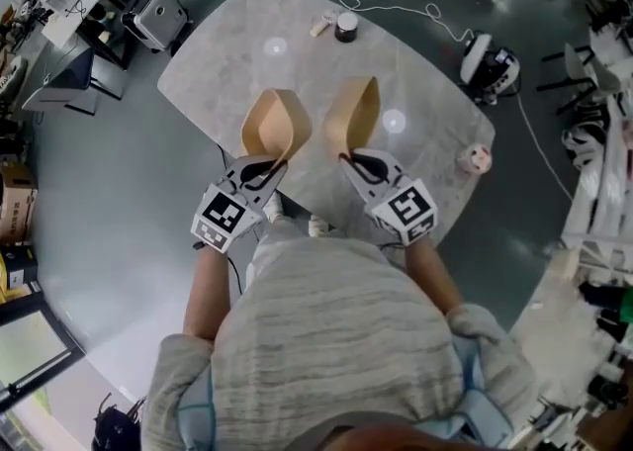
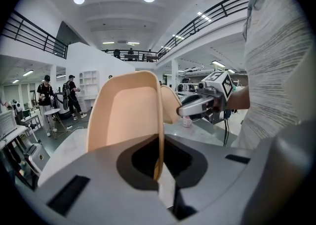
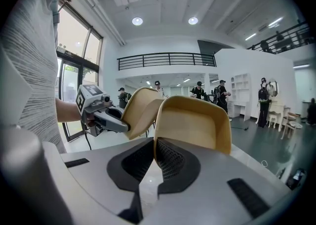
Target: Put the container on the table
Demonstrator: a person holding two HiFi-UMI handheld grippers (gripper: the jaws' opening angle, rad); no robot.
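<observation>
Two tan plastic containers are held over the near edge of the pale marble table [image 1: 297, 53]. My left gripper [image 1: 262, 170] is shut on the rim of the left container [image 1: 277, 128], which fills the left gripper view [image 2: 131, 115] with its wall pinched between the jaws [image 2: 159, 169]. My right gripper [image 1: 361, 164] is shut on the rim of the right container [image 1: 353, 115], seen close up in the right gripper view [image 3: 195, 120] above the jaws [image 3: 157, 162]. The containers stand side by side, nearly touching.
A dark jar [image 1: 346, 26] and a small cream item [image 1: 323, 24] sit at the table's far edge, and a small white object [image 1: 476, 158] at its right edge. A white cable [image 1: 396, 10] trails off to a white device [image 1: 490, 65] on the floor. Desks and boxes stand around.
</observation>
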